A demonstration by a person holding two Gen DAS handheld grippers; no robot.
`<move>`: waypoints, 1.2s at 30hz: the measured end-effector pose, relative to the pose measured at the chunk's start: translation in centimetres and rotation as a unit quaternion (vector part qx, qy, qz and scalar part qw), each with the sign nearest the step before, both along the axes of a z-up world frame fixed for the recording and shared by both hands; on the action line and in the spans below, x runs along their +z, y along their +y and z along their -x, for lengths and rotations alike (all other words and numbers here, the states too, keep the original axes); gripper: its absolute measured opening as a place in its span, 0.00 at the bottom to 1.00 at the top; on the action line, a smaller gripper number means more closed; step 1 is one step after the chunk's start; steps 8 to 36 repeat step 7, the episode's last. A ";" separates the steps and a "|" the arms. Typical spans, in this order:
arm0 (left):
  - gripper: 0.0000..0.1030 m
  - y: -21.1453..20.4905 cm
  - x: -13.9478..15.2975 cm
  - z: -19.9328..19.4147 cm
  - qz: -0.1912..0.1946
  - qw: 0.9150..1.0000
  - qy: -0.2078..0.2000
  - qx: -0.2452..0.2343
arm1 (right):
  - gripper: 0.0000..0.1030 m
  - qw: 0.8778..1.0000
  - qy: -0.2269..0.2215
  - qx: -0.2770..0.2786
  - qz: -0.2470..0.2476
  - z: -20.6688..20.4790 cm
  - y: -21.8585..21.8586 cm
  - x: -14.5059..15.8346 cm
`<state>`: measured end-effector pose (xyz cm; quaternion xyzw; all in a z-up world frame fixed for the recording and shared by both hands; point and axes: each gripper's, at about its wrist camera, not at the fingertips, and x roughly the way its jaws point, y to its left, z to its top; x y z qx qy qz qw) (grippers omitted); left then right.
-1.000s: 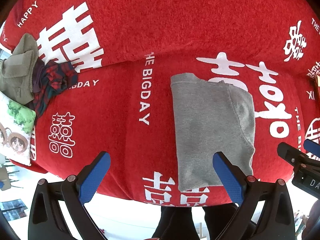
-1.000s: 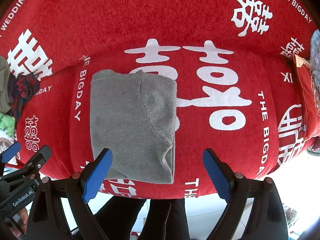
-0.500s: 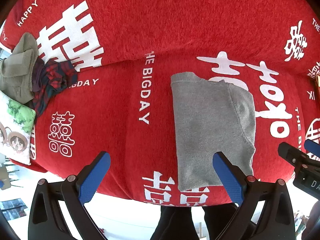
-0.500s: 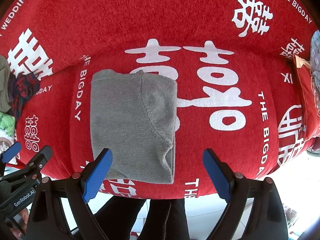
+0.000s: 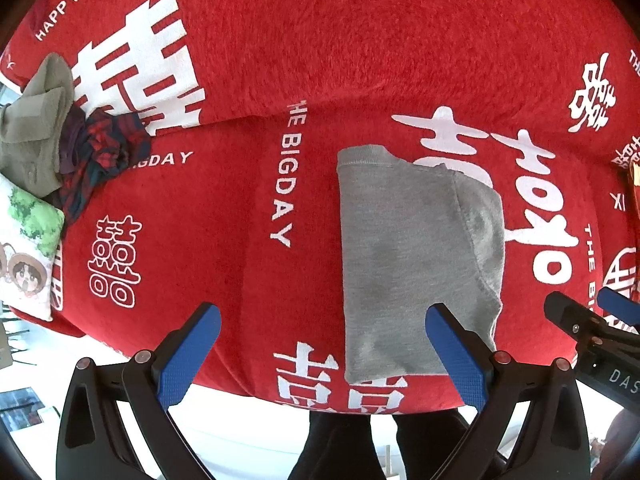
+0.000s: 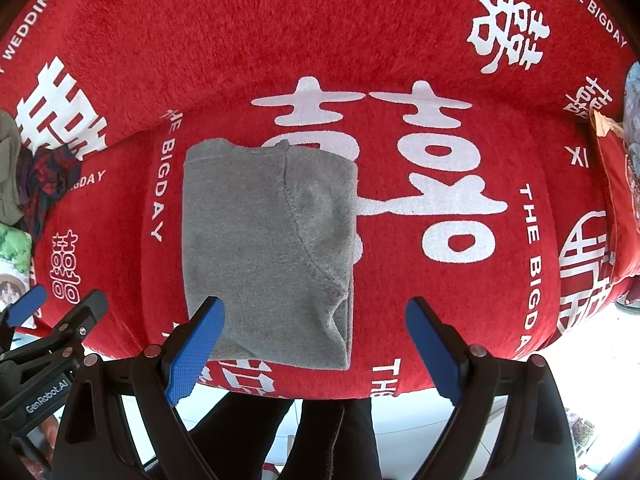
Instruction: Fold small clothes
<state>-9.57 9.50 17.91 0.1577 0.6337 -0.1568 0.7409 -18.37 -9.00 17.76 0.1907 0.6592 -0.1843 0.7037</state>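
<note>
A grey fleece garment (image 5: 416, 256) lies folded into a tall rectangle on the red sofa seat; it also shows in the right wrist view (image 6: 268, 248). My left gripper (image 5: 322, 354) is open and empty, held above the seat's front edge, its right finger over the garment's near edge. My right gripper (image 6: 314, 350) is open and empty, its left finger over the garment's near left corner. Each gripper shows at the edge of the other's view.
A red cover with white lettering (image 5: 280, 80) drapes the sofa seat and back. An olive garment (image 5: 36, 136) and a dark plaid one (image 5: 100, 152) lie heaped at the far left by a printed cushion (image 5: 28, 248). A red cushion (image 6: 620, 200) sits at the right.
</note>
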 end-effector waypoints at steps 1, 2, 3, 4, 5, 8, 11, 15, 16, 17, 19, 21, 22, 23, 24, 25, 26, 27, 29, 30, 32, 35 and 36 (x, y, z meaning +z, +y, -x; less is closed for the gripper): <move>0.99 -0.1 0.1 0.0 -0.001 1.000 -0.003 -0.004 | 0.90 1.000 0.000 0.001 0.000 0.0 0.0 0.0; 0.99 -0.3 0.2 0.1 -0.002 1.000 -0.006 -0.007 | 0.90 1.000 0.000 0.001 0.000 -0.1 0.0 -0.1; 0.99 -0.3 0.2 0.1 -0.003 1.000 -0.007 -0.009 | 0.90 1.000 0.000 0.001 0.000 -0.1 -0.1 -0.1; 0.99 -0.4 0.2 0.1 -0.003 1.000 -0.007 -0.009 | 0.90 1.000 0.000 0.001 0.000 -0.1 0.0 -0.1; 0.99 -0.5 0.2 0.0 -0.003 1.000 -0.006 -0.009 | 0.90 1.000 0.001 0.001 0.000 -0.1 -0.1 -0.2; 0.99 -0.6 0.1 0.0 -0.005 1.000 -0.003 -0.007 | 0.90 1.000 0.001 0.001 -0.001 -0.2 -0.1 -0.3; 0.99 -0.6 0.1 0.0 -0.005 1.000 -0.003 -0.007 | 0.90 1.000 0.001 0.001 -0.001 -0.2 -0.1 -0.3; 0.99 -0.6 0.1 0.0 -0.005 1.000 -0.003 -0.007 | 0.90 1.000 0.001 0.001 -0.001 -0.2 -0.1 -0.3; 0.99 -0.6 0.1 0.0 -0.005 1.000 -0.003 -0.007 | 0.90 1.000 0.001 0.001 -0.001 -0.2 -0.1 -0.3; 0.99 -0.6 0.1 0.0 -0.005 1.000 -0.003 -0.007 | 0.90 1.000 0.001 0.001 -0.001 -0.2 -0.1 -0.3; 0.99 -0.6 0.1 0.0 -0.005 1.000 -0.003 -0.007 | 0.90 1.000 0.001 0.001 -0.001 -0.2 -0.1 -0.3; 0.99 -0.6 0.1 0.0 -0.005 1.000 -0.003 -0.007 | 0.90 1.000 0.001 0.001 -0.001 -0.2 -0.1 -0.3; 0.99 -0.6 0.1 0.0 -0.005 1.000 -0.003 -0.007 | 0.90 1.000 0.001 0.001 -0.001 -0.2 -0.1 -0.3; 0.99 -0.6 0.1 0.0 -0.005 1.000 -0.003 -0.007 | 0.90 1.000 0.001 0.001 -0.001 -0.2 -0.1 -0.3; 0.99 -0.6 0.1 0.0 -0.005 1.000 -0.003 -0.007 | 0.90 1.000 0.001 0.001 -0.001 -0.2 -0.1 -0.3; 0.99 -0.6 0.1 0.0 -0.005 1.000 -0.003 -0.007 | 0.90 1.000 0.001 0.001 -0.001 -0.2 -0.1 -0.3; 0.99 -0.6 0.1 0.0 -0.005 1.000 -0.003 -0.007 | 0.90 1.000 0.001 0.001 -0.001 -0.2 -0.1 -0.3; 0.99 -0.6 0.1 0.0 -0.005 1.000 -0.003 -0.007 | 0.90 1.000 0.001 0.001 -0.001 -0.2 -0.1 -0.3; 0.99 -0.6 0.1 0.0 -0.005 1.000 -0.003 -0.007 | 0.90 1.000 0.001 0.001 -0.001 -0.2 -0.1 -0.3; 0.99 -0.6 0.1 0.0 -0.005 1.000 -0.003 -0.007 | 0.90 1.000 0.001 0.001 -0.001 -0.2 -0.1 -0.3; 0.99 -0.6 0.1 0.0 -0.005 1.000 -0.003 -0.007 | 0.90 1.000 0.001 0.001 -0.001 -0.2 -0.1 -0.3; 0.99 -0.6 0.1 0.0 -0.005 1.000 -0.003 -0.007 | 0.90 1.000 0.001 0.001 -0.001 -0.2 -0.1 -0.3; 0.99 -0.6 0.1 0.0 -0.005 1.000 -0.003 -0.007 | 0.90 1.000 0.001 0.001 -0.001 -0.2 -0.1 -0.3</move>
